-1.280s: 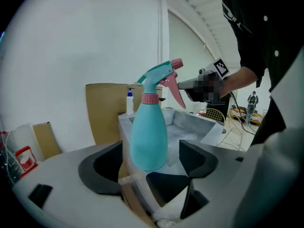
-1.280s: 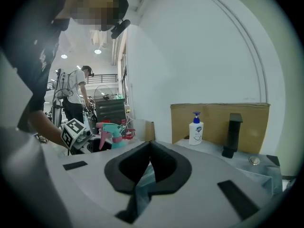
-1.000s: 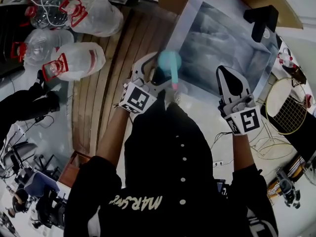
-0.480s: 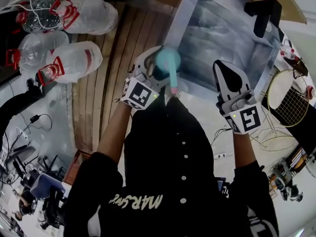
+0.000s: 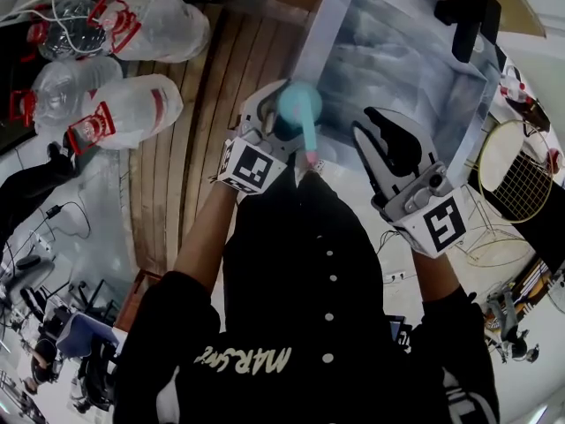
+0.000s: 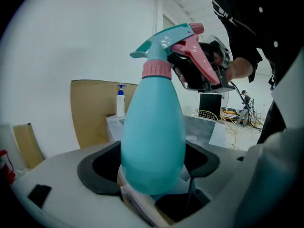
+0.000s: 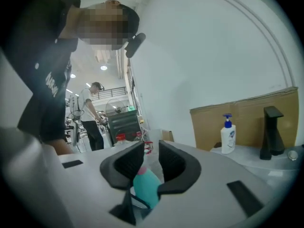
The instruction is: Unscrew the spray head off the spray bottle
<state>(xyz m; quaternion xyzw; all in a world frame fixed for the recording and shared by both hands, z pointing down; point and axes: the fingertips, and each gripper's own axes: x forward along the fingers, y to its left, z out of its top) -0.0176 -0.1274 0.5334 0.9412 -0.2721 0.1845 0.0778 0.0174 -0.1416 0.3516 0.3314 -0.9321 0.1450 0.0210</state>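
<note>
Below, wooden slats [image 5: 207, 122] border a steel counter [image 5: 397, 69].

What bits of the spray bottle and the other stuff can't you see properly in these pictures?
Spray bottle bottom: left gripper view, the left tongs cover it.
Threads under the pink collar: left gripper view, the collar hides them, so I cannot tell if it is loosened.
Soap bottle label: left gripper view, too small to read.
Collar in head view: the bottle is only a blurred teal blob there.
</note>
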